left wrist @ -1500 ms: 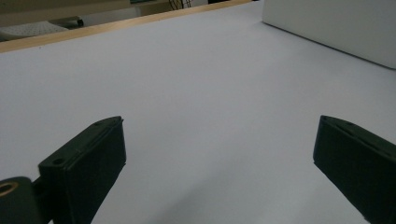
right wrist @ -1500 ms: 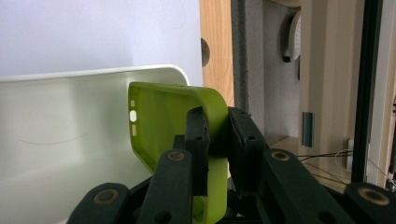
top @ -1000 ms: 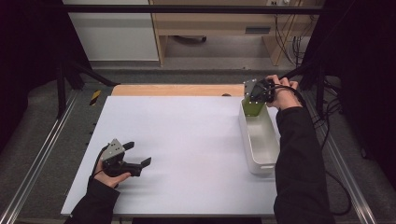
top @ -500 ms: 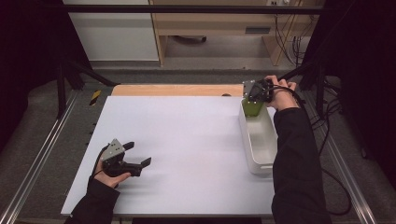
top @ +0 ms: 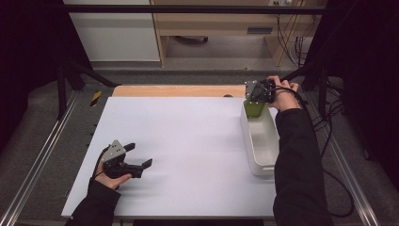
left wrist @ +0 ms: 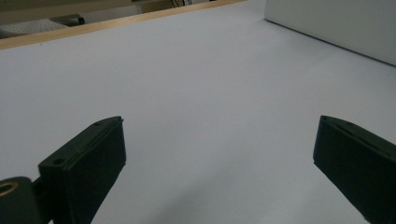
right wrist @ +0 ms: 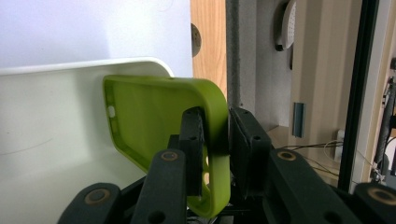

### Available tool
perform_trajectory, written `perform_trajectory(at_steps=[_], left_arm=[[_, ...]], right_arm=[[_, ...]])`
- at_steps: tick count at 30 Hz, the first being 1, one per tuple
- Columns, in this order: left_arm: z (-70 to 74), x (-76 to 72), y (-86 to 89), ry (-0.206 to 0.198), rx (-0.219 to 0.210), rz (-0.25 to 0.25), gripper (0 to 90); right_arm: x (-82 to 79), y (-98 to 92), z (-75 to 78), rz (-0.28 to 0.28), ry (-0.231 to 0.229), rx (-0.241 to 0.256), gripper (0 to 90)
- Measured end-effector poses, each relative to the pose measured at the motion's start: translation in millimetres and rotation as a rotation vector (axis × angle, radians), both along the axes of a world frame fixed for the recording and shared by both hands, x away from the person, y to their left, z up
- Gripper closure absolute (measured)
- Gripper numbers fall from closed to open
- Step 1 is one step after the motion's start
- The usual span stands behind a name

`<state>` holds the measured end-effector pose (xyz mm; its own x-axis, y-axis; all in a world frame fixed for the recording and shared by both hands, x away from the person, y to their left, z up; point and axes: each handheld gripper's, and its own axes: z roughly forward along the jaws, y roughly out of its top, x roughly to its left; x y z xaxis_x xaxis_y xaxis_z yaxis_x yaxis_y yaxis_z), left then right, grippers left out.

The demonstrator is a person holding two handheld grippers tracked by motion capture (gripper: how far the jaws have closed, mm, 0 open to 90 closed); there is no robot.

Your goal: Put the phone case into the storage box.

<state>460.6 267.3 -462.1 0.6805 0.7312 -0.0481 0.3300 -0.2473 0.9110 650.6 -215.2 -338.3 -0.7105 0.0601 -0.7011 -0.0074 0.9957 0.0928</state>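
Green phone case held at the far end of the white bin.

My right tool (top: 254,98) is clenched on the wall of the green phone case (right wrist: 159,116), one jaw inside, one outside, holding it tilted over the far end of the white bin (top: 261,141) near the counter's (top: 188,136) right edge. My left tool (top: 136,162) rests released on bare counter, well apart, open surface between.

Beyond the white table (top: 188,141), grey floor (top: 211,75), wooden shelf unit (top: 221,28), white cabinet (top: 113,37).
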Motion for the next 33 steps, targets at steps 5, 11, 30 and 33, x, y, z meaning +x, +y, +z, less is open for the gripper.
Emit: perform_trajectory(at_steps=[5,11,30,33], left_arm=[[-0.3,0.1,-0.5,-0.001,0.0,-0.001,2.4],[0.0,-0.1,-0.5,-0.003,-0.001,-0.001,2.4],[0.3,-0.5,-0.6,-0.005,0.0,-0.002,2.4],[0.5,-0.7,-0.6,-0.003,0.002,-0.002,2.5]], right_arm=[[-0.1,-1.5,0.1,-0.003,-0.003,-0.001,69.5],[-0.1,-1.2,1.4,0.003,-0.014,-0.004,64.0],[-19.3,-3.7,19.5,-0.038,0.01,0.187,34.5],[-24.6,-4.8,24.8,-0.059,0.012,0.268,29.2]])
